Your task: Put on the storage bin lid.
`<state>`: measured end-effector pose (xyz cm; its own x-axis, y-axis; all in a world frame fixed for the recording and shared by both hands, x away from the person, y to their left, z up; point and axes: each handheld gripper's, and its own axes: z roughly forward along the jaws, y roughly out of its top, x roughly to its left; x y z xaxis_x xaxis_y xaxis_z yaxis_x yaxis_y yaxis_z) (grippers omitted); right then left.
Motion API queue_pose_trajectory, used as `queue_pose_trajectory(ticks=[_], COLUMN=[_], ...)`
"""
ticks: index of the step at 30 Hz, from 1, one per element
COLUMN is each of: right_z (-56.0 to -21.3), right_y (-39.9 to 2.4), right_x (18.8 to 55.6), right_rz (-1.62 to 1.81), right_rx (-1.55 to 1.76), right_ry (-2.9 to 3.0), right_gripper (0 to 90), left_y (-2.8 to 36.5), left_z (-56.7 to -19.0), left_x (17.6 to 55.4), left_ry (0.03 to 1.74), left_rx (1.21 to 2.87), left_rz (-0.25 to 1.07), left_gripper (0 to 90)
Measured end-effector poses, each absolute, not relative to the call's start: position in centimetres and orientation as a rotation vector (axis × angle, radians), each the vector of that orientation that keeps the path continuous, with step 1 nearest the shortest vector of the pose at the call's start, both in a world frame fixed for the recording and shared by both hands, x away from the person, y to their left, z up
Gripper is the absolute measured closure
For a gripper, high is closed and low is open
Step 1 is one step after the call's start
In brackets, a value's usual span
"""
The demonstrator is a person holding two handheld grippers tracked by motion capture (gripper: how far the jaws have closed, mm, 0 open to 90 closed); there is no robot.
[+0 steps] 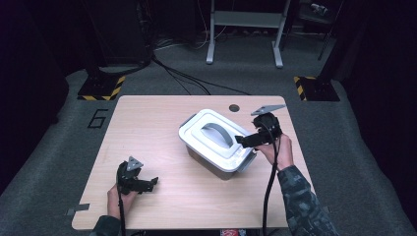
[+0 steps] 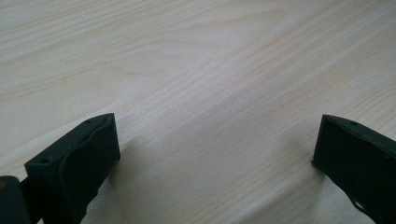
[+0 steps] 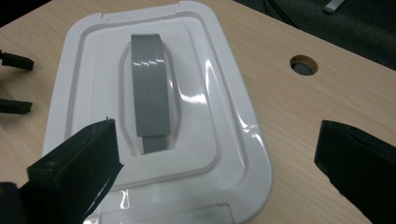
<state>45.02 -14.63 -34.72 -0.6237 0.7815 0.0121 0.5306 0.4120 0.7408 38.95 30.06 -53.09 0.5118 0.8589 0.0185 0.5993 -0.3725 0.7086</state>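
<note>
One lidded box on table; two grippers, left and right, fingers spread, empty.

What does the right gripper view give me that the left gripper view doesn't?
Right gripper view alone: the white box lid with its grey handle lying flat in the recess, a round hole in the table, dark floor past the table edge, and the left gripper's jaw tips far off at the frame's left edge. Left gripper view alone: nothing extra, just bare wood between the left gripper and its wide-apart jaws. Both share the light wooden table and an open, empty pair of black jaws; the right gripper hangs over the lid's near corner.
</note>
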Motion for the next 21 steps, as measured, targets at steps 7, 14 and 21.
queue_pose_trajectory(ticks=[7,14,21], right_z=[-36.0,-38.7,-42.8], right_y=[-18.4,-21.7,-24.2], right_x=[43.4,42.0,41.1], right_rz=[1.025,0.989,0.93], right_rx=[1.197,1.313,1.416], right_ry=[2.275,2.215,2.198], right_gripper=[0.0,0.0,0.0], left_y=[30.0,30.0,30.0], left_z=[-53.1,-53.1,-53.2], left_x=[39.0,39.0,39.0], left_ry=[1.191,1.19,1.189], left_rx=[2.093,2.098,2.091], left_rz=[0.518,0.515,0.521], left_gripper=[0.2,0.2,0.2])
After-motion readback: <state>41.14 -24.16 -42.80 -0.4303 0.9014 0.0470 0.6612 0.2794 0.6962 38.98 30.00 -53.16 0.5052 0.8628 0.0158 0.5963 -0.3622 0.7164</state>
